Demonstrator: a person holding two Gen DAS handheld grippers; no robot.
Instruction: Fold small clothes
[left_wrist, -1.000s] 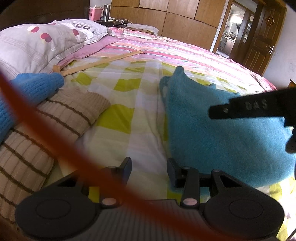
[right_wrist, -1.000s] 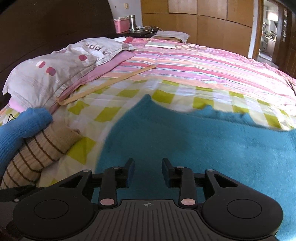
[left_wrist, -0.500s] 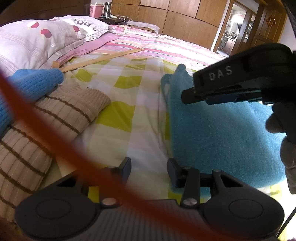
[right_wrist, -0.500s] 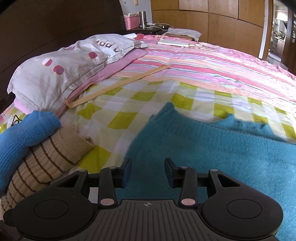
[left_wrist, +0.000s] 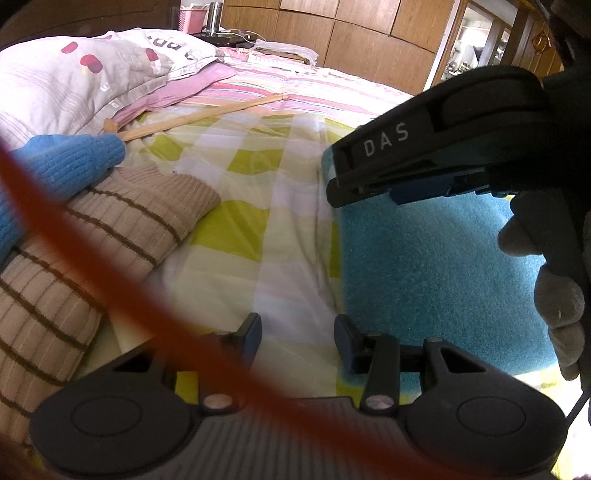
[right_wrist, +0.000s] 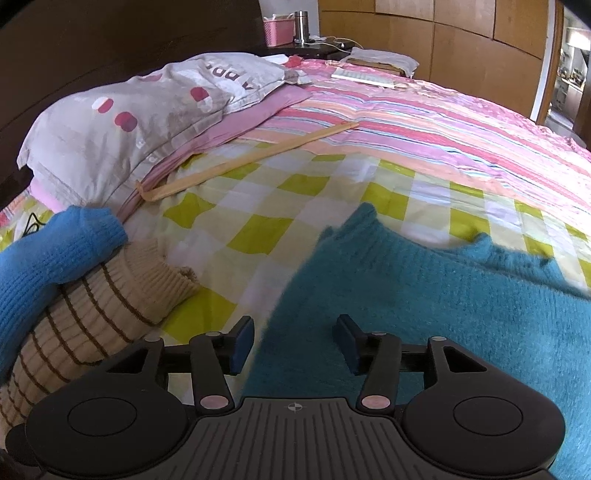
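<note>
Both the left gripper (left_wrist: 297, 341) and the right gripper (right_wrist: 293, 341) are hanging released, grasping nothing. The teal sweater (right_wrist: 443, 314) is lying spread on the checked bedsheet (right_wrist: 258, 206), seemingly unfolded yet. Beyond its left edge, the striped beige sweater (right_wrist: 92, 314) and blue knit (right_wrist: 48, 254) are waiting.

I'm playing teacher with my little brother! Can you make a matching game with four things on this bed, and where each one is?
Things:
1. teal sweater
2. striped beige sweater
3. wooden stick
4. steel cup

Places:
A. on the nightstand beside the pink basket
B. under the bright blue knit, at the left
C. spread flat under the open right gripper
D. lying slantwise next to the pillow, on the checked and striped covers

Pairs: 1-C, 2-B, 3-D, 4-A
</note>
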